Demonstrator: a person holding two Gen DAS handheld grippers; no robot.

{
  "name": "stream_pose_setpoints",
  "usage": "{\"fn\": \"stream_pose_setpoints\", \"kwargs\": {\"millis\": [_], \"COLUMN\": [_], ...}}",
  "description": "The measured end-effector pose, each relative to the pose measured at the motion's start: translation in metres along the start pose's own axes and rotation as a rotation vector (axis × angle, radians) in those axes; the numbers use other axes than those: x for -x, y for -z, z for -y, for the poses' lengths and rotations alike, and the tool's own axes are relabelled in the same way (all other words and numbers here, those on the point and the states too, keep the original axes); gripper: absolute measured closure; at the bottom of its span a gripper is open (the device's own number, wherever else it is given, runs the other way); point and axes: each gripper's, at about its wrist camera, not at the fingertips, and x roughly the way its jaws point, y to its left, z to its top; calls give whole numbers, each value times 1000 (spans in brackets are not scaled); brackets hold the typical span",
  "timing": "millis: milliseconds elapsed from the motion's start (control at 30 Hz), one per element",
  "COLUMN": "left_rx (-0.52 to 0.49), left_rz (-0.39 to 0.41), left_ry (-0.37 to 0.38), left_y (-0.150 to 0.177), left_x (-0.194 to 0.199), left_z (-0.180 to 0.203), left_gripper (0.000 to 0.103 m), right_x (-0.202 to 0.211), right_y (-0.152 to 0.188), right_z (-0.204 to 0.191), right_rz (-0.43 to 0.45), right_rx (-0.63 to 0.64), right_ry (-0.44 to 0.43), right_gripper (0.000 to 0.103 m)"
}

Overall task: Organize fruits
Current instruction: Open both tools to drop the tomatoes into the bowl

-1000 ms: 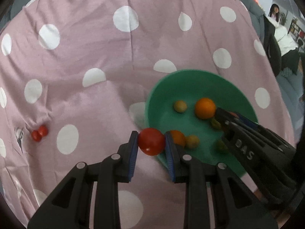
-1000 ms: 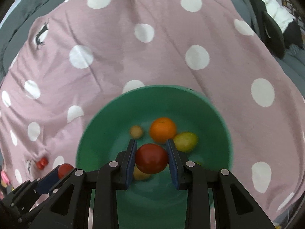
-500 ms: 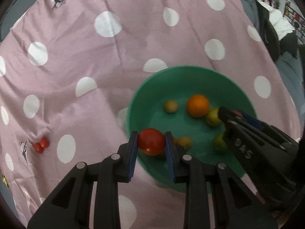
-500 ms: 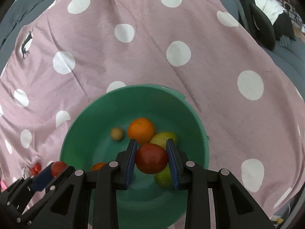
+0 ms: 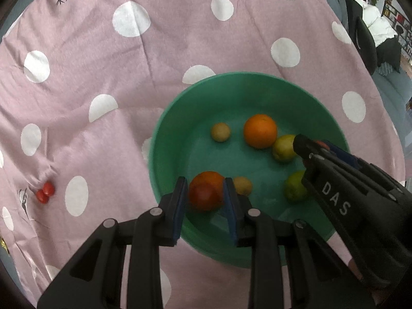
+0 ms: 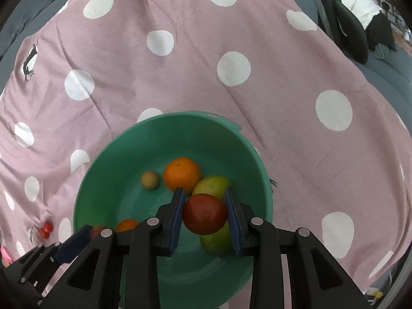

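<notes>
A green bowl (image 5: 170, 118) sits on the pink dotted cloth and also shows in the right wrist view (image 6: 103, 159). In it lie an orange (image 5: 260, 130), a small tan fruit (image 5: 220, 131), yellow-green fruits (image 5: 283, 147) and a smaller orange (image 5: 209, 177). My left gripper (image 5: 205, 195) is over the bowl's near left side with a blurred red tomato (image 5: 203, 197) between its jaws, which stand slightly wider than it. My right gripper (image 6: 204, 212) is shut on a red tomato (image 6: 204, 213) above the bowl's right side.
Two small red cherry tomatoes (image 5: 45, 192) lie on the cloth left of the bowl. The pink cloth (image 5: 180, 38) spreads beyond the bowl. A grey sofa edge and dark cushions (image 6: 350, 33) are at the right.
Both grippers have moved over the bowl and risen a little. The left jaws have widened and its tomato is blurred, seemingly dropping. The right still holds its tomato.
</notes>
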Motion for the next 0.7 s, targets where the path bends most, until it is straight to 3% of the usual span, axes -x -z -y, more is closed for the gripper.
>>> {"fn": "stream_pose_setpoints", "kwargs": {"millis": [200, 300, 367, 533, 567, 700], "left_rx": [42, 83, 126, 257, 298, 495], "left_rz": [32, 54, 75, 86, 85, 64], "left_ry": [56, 78, 38, -41, -63, -227], "left_y": [2, 6, 9, 26, 32, 61], "left_x": [14, 28, 37, 53, 55, 55], "left_z": [-12, -27, -42, -102, -118, -190], "left_gripper": [64, 54, 49, 48, 44, 41], "right_x": [-1, 0, 4, 13, 15, 22], "right_y": [-1, -2, -1, 0, 1, 9], "right_z": [-2, -6, -11, -29, -35, -70], "right_rz": [-11, -4, 9, 40, 48, 75], "right_rx": [8, 13, 25, 66, 81, 178], "right_ry": [6, 0, -7, -37, -45, -111], "right_gripper": [70, 61, 54, 54, 54, 54]}}
